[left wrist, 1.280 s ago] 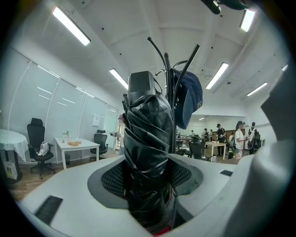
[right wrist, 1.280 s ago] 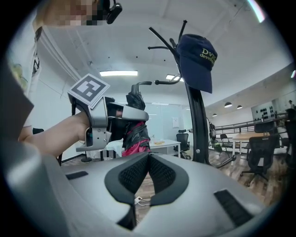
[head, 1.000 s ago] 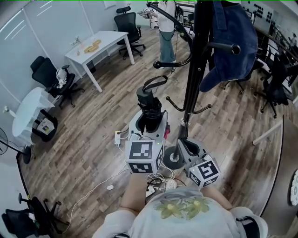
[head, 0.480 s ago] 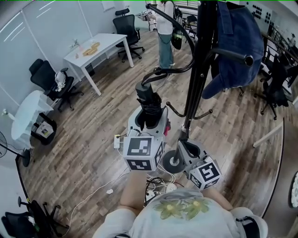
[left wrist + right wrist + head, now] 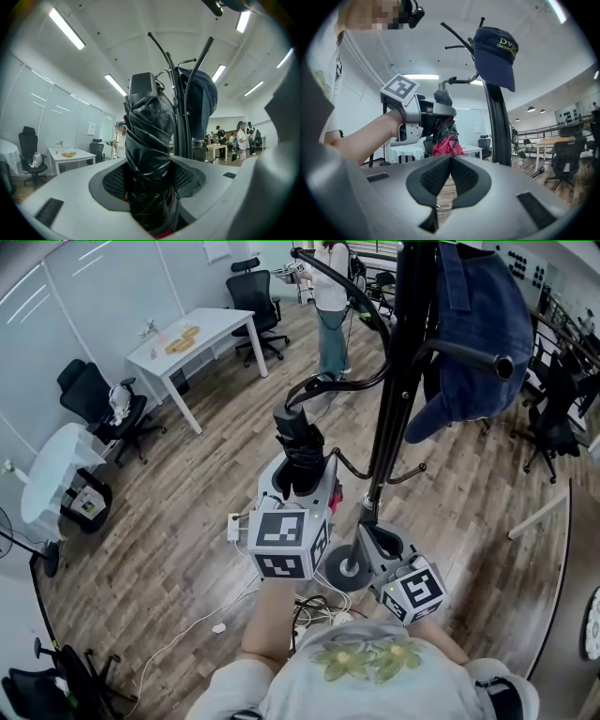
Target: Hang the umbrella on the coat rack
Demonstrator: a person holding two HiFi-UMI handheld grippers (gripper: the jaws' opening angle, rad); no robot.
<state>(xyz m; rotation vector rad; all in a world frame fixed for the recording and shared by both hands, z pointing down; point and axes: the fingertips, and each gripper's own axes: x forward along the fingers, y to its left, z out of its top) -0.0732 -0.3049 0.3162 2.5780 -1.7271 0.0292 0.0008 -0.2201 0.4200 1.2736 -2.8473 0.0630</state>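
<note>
Currently one umbrella (image 5: 300, 439) sits pinched in left gripper (image 5: 298, 482) jaws; right gripper (image 5: 450, 164) jaws pressed together.

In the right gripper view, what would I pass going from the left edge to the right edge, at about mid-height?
Forearm → left gripper, its jaws shut on the umbrella → coat rack pole → office chair. The cap hangs across the pole higher up, so it is left out.
</note>
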